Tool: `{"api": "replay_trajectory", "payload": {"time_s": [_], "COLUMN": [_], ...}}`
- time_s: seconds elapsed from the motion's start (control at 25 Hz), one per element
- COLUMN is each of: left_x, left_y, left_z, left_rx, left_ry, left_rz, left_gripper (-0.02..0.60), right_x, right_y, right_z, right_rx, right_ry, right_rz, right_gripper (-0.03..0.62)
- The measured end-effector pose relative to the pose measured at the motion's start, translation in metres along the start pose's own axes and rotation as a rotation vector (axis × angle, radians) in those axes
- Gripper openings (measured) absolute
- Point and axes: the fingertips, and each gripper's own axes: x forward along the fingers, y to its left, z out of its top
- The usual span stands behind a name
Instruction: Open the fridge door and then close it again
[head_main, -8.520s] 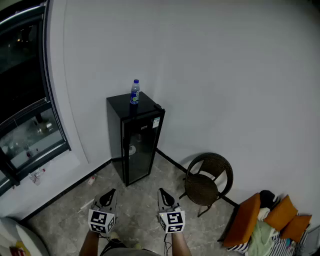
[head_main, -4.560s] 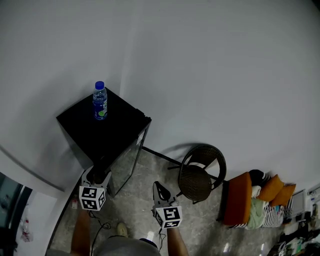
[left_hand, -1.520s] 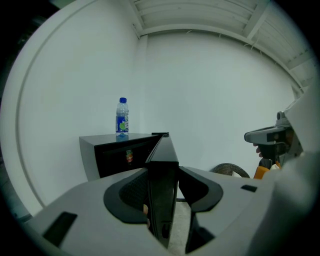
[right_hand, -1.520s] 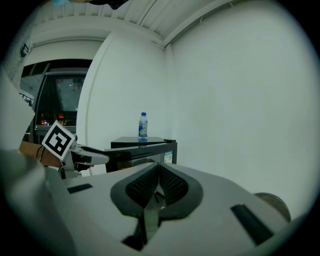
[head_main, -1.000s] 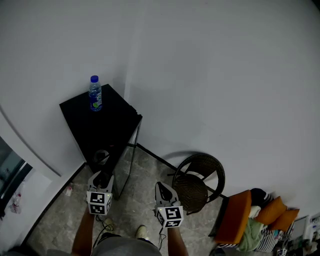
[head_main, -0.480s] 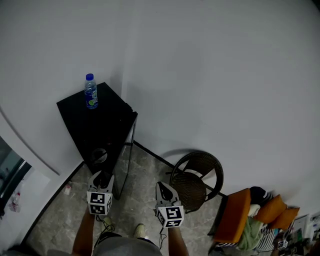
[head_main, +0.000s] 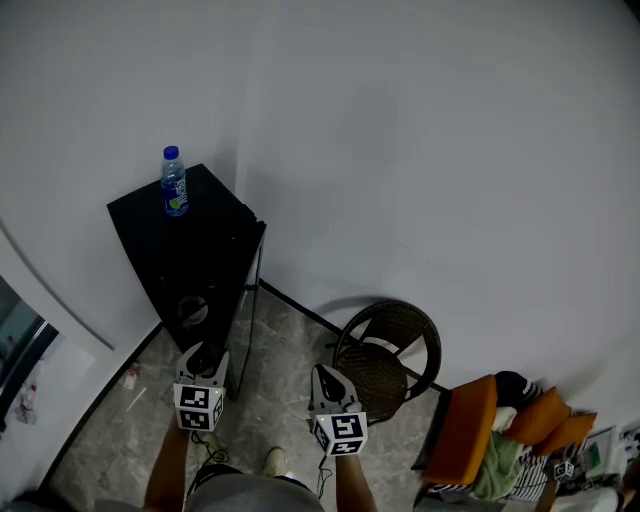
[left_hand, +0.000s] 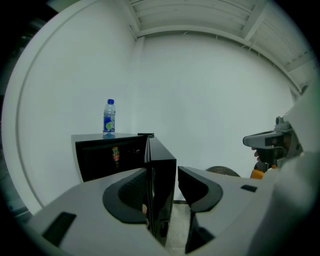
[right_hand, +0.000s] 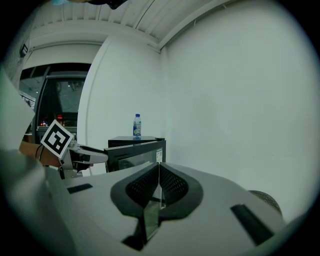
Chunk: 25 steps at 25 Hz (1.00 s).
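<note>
Clamping the ajar fridge door (right_hand: 135, 157) by its edge is the left claw (left_hand: 162, 172) (bottle (head_main: 173, 182) on top); right claw (right_hand: 159, 185) closed, empty.

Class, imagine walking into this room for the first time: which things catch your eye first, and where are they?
A black mini fridge with a glass door stands in the left corner, a blue-capped clear water bottle upright on top. Its door is swung open, the edge clamped in the left gripper. To its right stands a dark round wicker chair.
</note>
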Motion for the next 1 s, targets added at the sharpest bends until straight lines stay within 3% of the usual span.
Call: {"api": "replay_trajectory", "payload": {"time_s": [1.0], "left_x": [0.008], "left_y": [-0.048], "left_z": [0.002], "left_rx": [-0.015], "left_ry": [-0.031], "left_rz": [-0.054], "left_gripper": [0.182], "right_x": [-0.021], "right_y": [-0.033], "right_z": [-0.005], "right_rx": [0.007], "right_ry": [-0.005], "right_rz": [-0.030], "right_gripper": [0.025]}}
